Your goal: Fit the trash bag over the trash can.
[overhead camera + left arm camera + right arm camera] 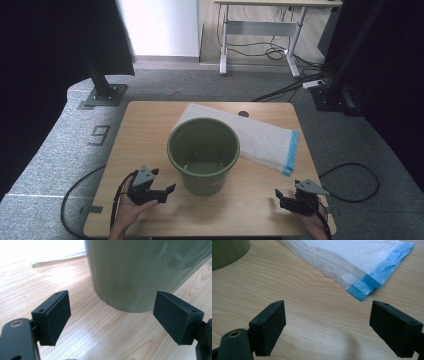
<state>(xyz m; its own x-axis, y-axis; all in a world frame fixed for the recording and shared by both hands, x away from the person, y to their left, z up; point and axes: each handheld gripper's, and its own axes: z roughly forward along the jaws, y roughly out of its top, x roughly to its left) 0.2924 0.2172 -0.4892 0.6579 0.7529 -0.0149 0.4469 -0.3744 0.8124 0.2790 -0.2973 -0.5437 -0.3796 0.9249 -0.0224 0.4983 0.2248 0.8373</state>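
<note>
An olive-green bucket (203, 152) stands upright and empty in the middle of the wooden table (145, 120). Behind it and to its right lies a folded white plastic bag with a blue edge (265, 140). My left gripper (161, 186) rests near the front left of the bucket, open and holding nothing; its view has the bucket wall (130, 272) close ahead between the jaws. My right gripper (280, 197) sits at the front right corner, open and holding nothing, with the bag's blue end (372, 281) ahead of it and the bucket's base (227, 251) at far left.
The table stands on grey carpet. Black frame posts (102, 85) rise at the back left and back right. A cable (350, 182) loops on the floor at the right. A desk with cables under it (260, 45) stands farther back.
</note>
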